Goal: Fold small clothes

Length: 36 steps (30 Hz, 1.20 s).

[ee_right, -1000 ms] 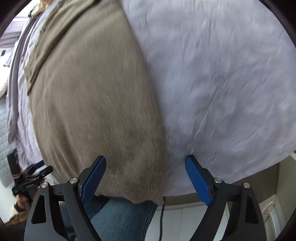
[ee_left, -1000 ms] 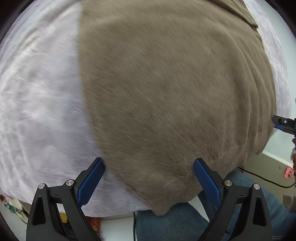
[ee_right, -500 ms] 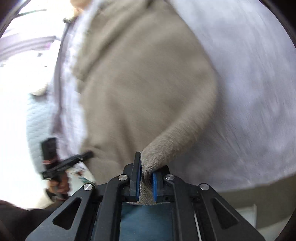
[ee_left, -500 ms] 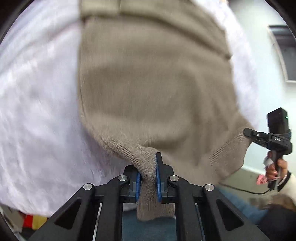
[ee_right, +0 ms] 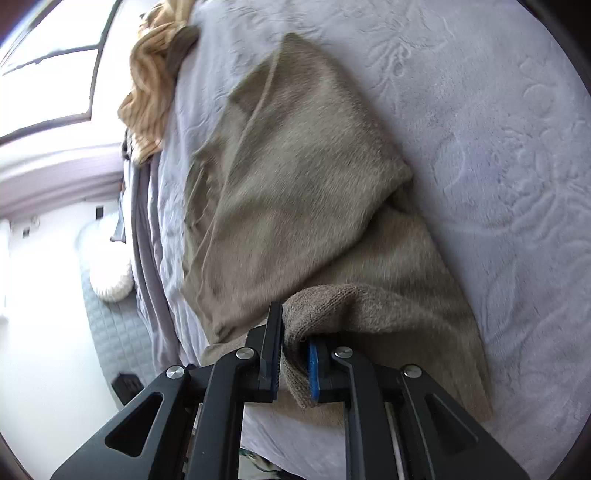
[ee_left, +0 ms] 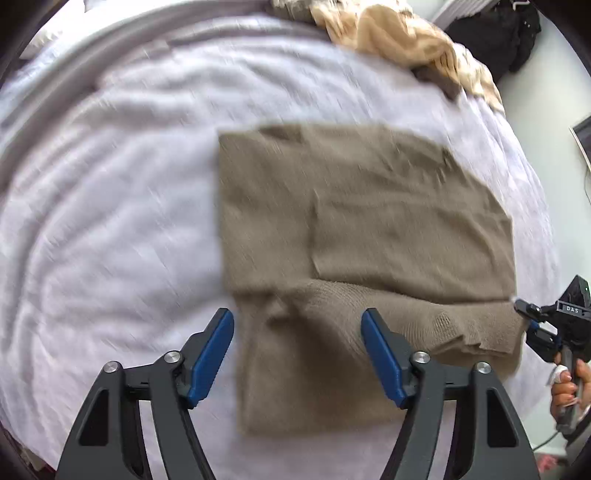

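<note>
Lavender bedspread (ee_left: 110, 206) under a half-folded taupe knit garment (ee_left: 369, 221), tan clothes (ee_left: 399, 33) heaped at the far edge. Left gripper (ee_left: 297, 354) angled steeply down over the near hem, fingers apart and opening, nothing pinched. Right gripper (ee_right: 293, 363) tilted lower, fingers opening yet pressing a bunched fold.

Two wrist fisheye views over a bed

The left view is aimed steeply down from above the bed (ee_left: 110, 221), along its gripper (ee_left: 297, 354). The right view is set lower and closer, slanted across the bed (ee_right: 498, 166). The sweater (ee_left: 369, 221) (ee_right: 295, 184) is shared by both.
</note>
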Each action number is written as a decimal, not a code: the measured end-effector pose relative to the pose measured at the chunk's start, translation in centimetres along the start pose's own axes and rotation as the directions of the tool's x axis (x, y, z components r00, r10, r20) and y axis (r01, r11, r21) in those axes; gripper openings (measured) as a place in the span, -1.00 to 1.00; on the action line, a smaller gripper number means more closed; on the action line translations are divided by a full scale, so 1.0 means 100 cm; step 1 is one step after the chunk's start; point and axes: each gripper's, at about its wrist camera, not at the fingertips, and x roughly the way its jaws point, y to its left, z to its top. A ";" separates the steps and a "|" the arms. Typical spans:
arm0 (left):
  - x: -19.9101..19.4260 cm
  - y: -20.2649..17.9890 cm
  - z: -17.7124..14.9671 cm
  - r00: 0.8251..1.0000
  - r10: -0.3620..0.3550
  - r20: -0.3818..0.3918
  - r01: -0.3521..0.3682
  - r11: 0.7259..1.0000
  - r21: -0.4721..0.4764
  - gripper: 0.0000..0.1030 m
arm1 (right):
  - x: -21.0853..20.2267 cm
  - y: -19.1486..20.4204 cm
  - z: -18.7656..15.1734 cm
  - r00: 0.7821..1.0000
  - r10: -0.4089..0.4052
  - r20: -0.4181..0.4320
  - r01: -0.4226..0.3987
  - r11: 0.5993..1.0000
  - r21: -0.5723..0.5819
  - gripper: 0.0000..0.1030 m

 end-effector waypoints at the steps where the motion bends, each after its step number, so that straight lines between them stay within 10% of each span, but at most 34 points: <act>1: 0.000 0.003 0.002 1.000 -0.011 0.004 0.011 1.000 -0.011 0.41 | 0.002 -0.002 0.006 1.000 0.017 -0.002 -0.017 0.999 0.035 -0.57; 5: -0.012 0.012 0.009 0.999 -0.002 0.035 0.003 1.000 -0.019 0.41 | -0.005 -0.001 0.014 0.994 0.105 0.022 -0.107 0.992 0.067 0.23; 8: -0.012 0.009 0.005 1.000 0.014 0.023 -0.015 0.998 0.056 0.41 | -0.024 0.005 0.015 0.987 0.152 0.059 -0.154 0.988 0.032 0.23; 11: -0.013 0.007 -0.002 0.999 0.034 -0.013 -0.033 0.993 0.111 0.41 | -0.035 0.022 0.016 0.996 -0.031 0.082 0.039 0.995 -0.097 0.23; 16: 0.011 -0.015 0.012 0.999 -0.001 -0.036 0.006 0.989 0.145 0.41 | -0.018 0.069 0.004 0.931 -0.326 0.163 0.365 0.840 -0.401 0.23; 24: 0.058 -0.046 0.038 0.998 0.024 -0.060 -0.011 0.979 0.205 0.36 | 0.022 0.076 0.025 0.856 -0.459 0.238 0.513 0.697 -0.501 0.23; 25: 0.062 -0.048 0.038 0.997 0.032 -0.064 -0.018 0.977 0.212 -0.20 | 0.027 0.073 0.027 0.850 -0.473 0.231 0.521 0.689 -0.504 0.14; 27: 0.067 -0.048 0.035 0.994 0.070 -0.083 -0.050 0.974 0.222 -0.87 | 0.035 0.067 0.028 0.834 -0.510 0.211 0.539 0.671 -0.509 -0.86; 36: -0.015 -0.042 0.030 0.996 -0.037 0.086 0.020 0.979 0.201 -0.88 | -0.020 0.116 -0.024 0.834 -0.408 0.370 0.549 0.547 -0.632 -0.88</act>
